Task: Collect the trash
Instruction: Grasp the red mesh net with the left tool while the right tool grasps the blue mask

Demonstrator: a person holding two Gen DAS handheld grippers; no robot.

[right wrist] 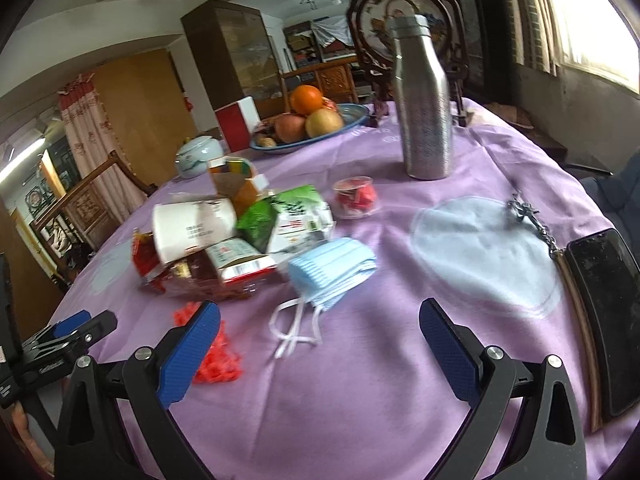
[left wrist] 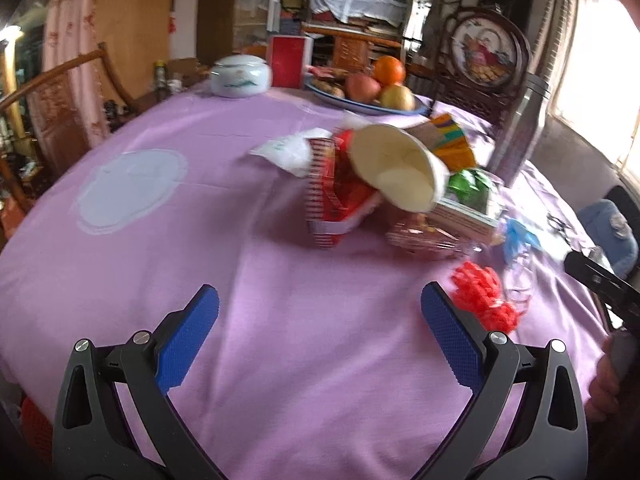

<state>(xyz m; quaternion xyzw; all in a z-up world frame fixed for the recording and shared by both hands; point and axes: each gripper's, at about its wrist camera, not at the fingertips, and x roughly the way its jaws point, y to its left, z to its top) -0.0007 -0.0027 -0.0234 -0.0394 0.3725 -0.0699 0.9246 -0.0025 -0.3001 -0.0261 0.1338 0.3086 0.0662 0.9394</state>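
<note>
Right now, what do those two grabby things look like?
Both look alike. The left tool and right tool each have two black plastic arms with triangle-shaped holes, round silver screws, and flat bright-blue fingers with a bumpy criss-cross grip.

Blown-out window (right wrist: 592,12) daylight from the right; motion blur, fisheye-bent, dark-vignetted edges.

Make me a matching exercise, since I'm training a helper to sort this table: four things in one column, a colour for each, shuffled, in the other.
Things:
1. face mask
2. bottle
3. phone
4. tablecloth

Colours:
A. black
B. purple
C. light blue
D. silver

Pairs: 1-C, 2-D, 3-A, 4-B
</note>
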